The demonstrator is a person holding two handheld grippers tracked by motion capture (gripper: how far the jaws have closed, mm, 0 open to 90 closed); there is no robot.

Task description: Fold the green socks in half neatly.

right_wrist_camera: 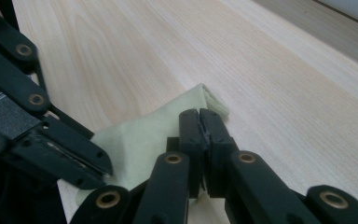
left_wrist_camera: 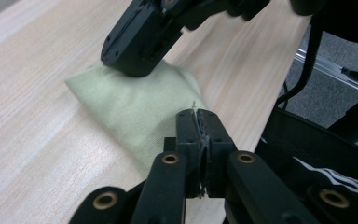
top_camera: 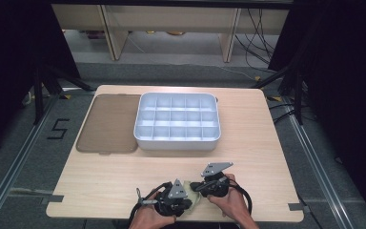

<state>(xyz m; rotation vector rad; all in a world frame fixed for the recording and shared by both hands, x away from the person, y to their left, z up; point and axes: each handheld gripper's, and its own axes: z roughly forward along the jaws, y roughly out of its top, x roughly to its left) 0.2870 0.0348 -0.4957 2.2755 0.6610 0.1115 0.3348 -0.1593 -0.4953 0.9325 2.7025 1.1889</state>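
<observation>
At the table's (top_camera: pixel 100 167) near edge, about 6 o'clock, a pale green cloth (top_camera: pixel 190 188) lies folded between the two grippers. The left gripper (left_wrist_camera: pixel 196 114), at the cloth's 8 o'clock, has its jaws pressed together with cloth pinched between them. The right gripper (right_wrist_camera: pixel 199 114), at the cloth's 2 o'clock, has jaws likewise closed tight on the cloth's far corner. Toward 12 o'clock sits a white divided tray (top_camera: pixel 145 138), its brown lid (top_camera: pixel 108 121) touching it at 9 o'clock.
</observation>
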